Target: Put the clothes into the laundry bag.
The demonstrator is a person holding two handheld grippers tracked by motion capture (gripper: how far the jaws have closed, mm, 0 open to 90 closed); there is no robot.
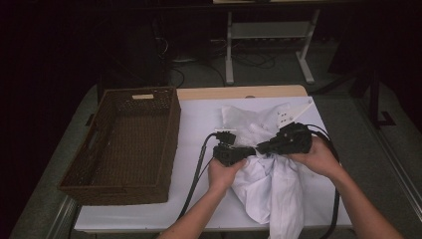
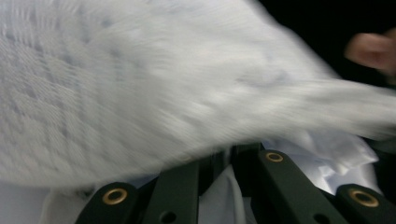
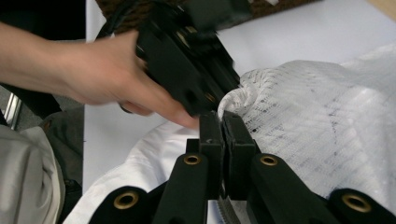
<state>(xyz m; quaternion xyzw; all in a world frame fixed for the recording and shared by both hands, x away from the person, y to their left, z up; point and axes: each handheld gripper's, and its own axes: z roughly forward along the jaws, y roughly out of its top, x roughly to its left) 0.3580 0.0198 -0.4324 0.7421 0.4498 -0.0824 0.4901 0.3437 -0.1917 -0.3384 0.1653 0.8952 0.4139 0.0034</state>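
White mesh garment (image 1: 268, 174), right of the wicker basket (image 1: 124, 144): soft, light; right gripper (image 3: 223, 122) jaws pinch its edge; left gripper (image 1: 230, 153) jaws' state unclear.

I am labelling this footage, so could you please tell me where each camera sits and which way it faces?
High view: fixed above the person's side, looking forward and down on the table, wicker basket and white garment; both forearms, left gripper and right gripper show.
Left gripper view: rides the left gripper, facing blurred white mesh; its jaws rise from below.
Right gripper view: rides the right gripper, jaws shut on mesh, facing the left hand.
All share the garment.
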